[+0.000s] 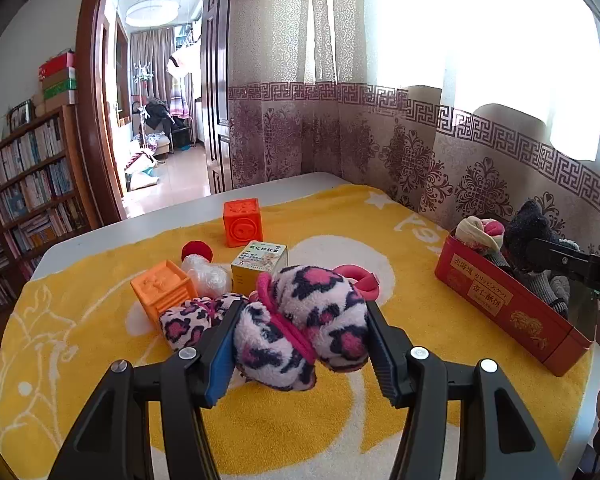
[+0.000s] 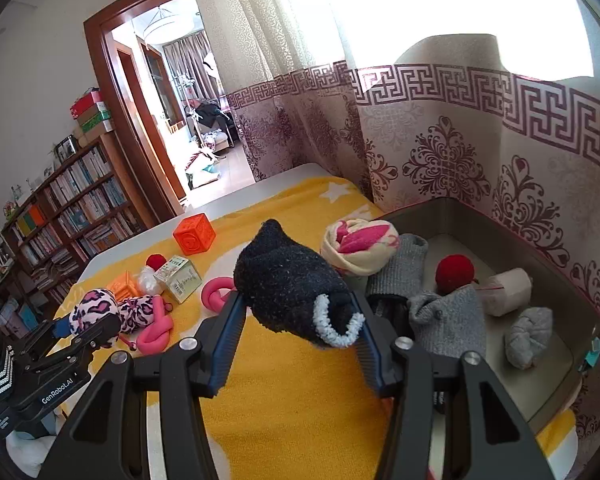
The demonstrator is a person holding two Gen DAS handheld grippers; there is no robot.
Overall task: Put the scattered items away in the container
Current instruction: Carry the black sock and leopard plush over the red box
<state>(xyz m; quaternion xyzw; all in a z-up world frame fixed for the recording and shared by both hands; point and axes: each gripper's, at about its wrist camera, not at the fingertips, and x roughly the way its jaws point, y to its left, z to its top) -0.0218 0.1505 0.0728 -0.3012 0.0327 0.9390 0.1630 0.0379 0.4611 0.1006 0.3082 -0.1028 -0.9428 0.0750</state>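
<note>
A: Two grips, both loaded. On the left, the left gripper (image 1: 300, 344) clamps the leopard-print sock bundle (image 1: 300, 320) above the yellow blanket (image 1: 340, 420).

B: And the tin?

A: The red tin (image 1: 512, 304) lies right of it, well apart. The right gripper (image 2: 296, 340), pinching the dark sock (image 2: 288, 280), is nearer, just beside the rim.

Was a lived-in home room: packed bookshelf (image 1: 28, 200) by the wall, patterned curtains (image 1: 340, 132), wooden doorway (image 1: 96, 92) into another room with a coat rack (image 1: 142, 80), yellow blanket (image 1: 300, 420) over the tabletop (image 1: 260, 190).
</note>
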